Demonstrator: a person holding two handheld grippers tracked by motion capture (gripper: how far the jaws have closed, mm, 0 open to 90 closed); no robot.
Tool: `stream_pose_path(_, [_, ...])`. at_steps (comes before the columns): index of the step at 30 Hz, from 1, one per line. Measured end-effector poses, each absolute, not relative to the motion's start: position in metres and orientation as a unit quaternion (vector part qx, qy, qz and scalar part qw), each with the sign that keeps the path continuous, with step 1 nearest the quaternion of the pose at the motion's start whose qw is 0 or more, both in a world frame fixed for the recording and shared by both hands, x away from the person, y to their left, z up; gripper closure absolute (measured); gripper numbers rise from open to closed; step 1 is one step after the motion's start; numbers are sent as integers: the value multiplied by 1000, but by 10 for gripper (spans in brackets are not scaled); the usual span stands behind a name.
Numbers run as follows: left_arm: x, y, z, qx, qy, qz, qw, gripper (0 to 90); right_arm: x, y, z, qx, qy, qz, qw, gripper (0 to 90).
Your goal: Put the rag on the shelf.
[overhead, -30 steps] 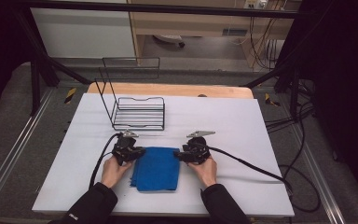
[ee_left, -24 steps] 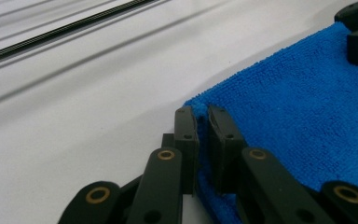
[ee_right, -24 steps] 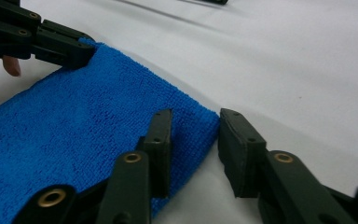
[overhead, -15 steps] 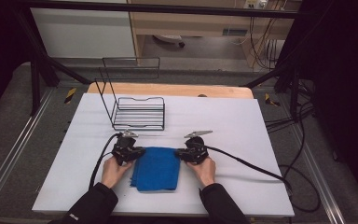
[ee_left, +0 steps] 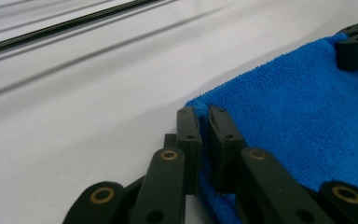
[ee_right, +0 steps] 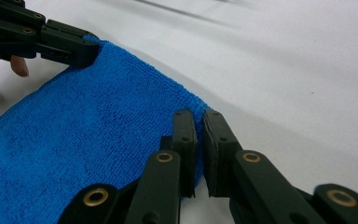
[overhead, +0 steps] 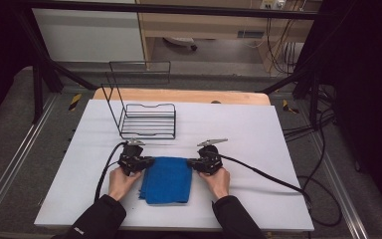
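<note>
White counter (overhead: 258,134), blue cloth (overhead: 167,179) near its front edge.
My left claw (ee_left: 204,116) and right claw (ee_right: 199,119), just closing, pinch its far corners; soft, light, limp, so corner grips suit it.

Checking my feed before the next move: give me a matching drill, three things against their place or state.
Things:
1. left gripper
2. right gripper
3. wire rack

Place or state:
A. stands behind the cloth, nothing in it
B. shut on the blue cloth's far right corner
C. shut on the blue cloth's far left corner

Pairs: 1-C, 2-B, 3-A
</note>
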State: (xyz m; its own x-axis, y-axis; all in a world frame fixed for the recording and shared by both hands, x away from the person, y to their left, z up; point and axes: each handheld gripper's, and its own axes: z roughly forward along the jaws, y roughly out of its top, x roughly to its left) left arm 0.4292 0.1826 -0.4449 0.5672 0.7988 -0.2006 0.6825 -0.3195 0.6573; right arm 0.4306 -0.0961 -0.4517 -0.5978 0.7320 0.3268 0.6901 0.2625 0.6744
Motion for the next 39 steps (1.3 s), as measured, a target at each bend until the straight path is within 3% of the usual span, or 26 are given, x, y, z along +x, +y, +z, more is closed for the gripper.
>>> stream_pose_path(39, [392, 200, -398, 765, 420, 110, 476, 839, 407, -109, -403, 408, 762, 498, 70, 855])
